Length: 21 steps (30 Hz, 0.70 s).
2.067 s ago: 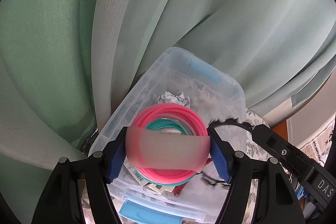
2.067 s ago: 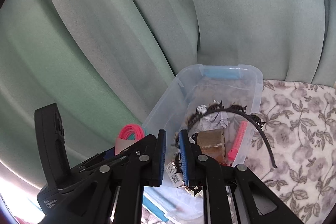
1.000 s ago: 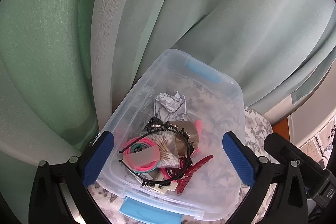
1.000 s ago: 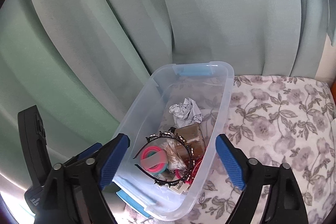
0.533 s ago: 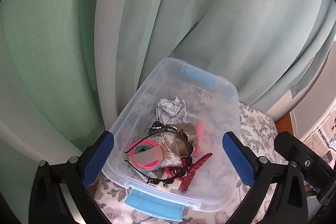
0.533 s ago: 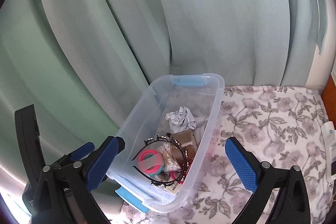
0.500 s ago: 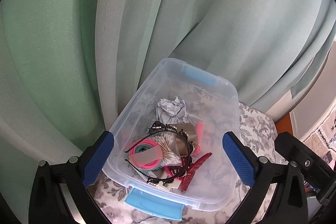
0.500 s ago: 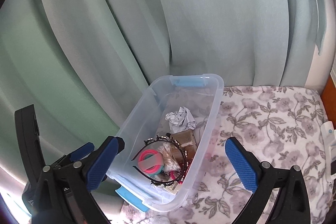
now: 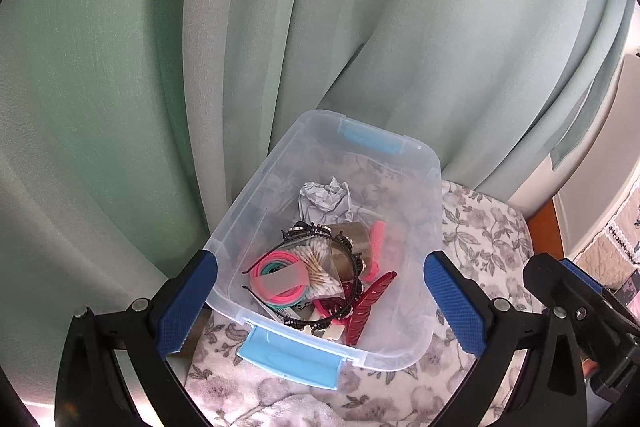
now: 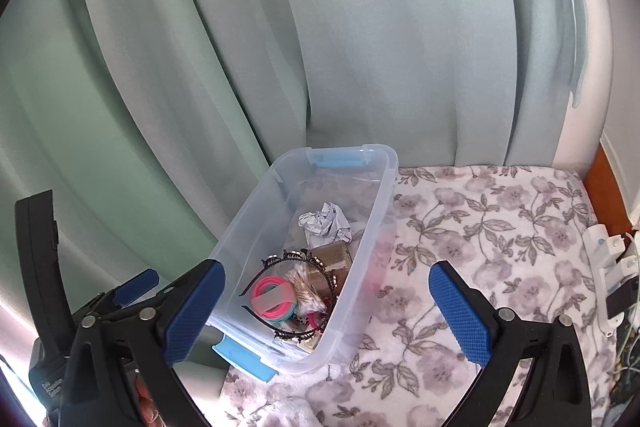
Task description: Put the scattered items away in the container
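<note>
The container (image 9: 416,343), a clear plastic tub with blue latches, sat on the floral cloth (image 10: 480,227) against the green curtain (image 9: 360,27). In your left wrist view its long axis ran from about 7 o'clock to 1 o'clock, the near latch (image 9: 290,357) at the low end and the far latch (image 9: 370,139) pointing up toward the curtain. Inside lay a crumpled paper ball (image 9: 326,201) toward the far end, and nearer you a black headband (image 9: 320,267) arched over pink and teal bands (image 9: 280,281), cotton swabs (image 9: 318,267) and a dark red hair clip (image 9: 370,301).

Your left gripper (image 9: 320,301) stood spread wide, holding nothing, its blue pads flanking the tub's near end. Your right gripper (image 10: 326,311) was likewise wide open and empty, with the tub at its 11 o'clock. A white power strip (image 10: 610,259) lay at the cloth's right edge.
</note>
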Available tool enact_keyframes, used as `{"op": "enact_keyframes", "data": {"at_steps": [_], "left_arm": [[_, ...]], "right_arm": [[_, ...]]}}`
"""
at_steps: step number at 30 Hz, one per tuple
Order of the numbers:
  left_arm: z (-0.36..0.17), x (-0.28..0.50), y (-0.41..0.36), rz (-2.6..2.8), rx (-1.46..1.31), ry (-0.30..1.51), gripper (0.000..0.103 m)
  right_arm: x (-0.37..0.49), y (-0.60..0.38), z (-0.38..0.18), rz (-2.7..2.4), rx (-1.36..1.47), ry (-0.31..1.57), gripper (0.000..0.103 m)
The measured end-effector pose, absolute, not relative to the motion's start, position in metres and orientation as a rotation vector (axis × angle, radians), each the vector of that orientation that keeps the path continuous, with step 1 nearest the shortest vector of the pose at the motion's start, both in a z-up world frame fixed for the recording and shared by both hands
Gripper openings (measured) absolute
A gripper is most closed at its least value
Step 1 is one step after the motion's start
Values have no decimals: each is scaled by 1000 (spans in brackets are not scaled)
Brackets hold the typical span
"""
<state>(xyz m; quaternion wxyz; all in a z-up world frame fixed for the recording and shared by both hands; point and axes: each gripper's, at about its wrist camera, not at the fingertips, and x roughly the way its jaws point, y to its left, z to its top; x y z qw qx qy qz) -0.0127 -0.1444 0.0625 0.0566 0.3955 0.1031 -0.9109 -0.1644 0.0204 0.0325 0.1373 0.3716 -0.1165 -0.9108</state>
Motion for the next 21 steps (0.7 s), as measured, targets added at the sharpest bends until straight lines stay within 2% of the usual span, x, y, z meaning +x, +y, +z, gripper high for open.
{"op": "enact_keyframes", "data": {"at_steps": [21], "left_arm": [[56,10,-95,-2745,1300,162,103]], "right_arm": [[-124,63,19,-2685,1207,-381,103]]}}
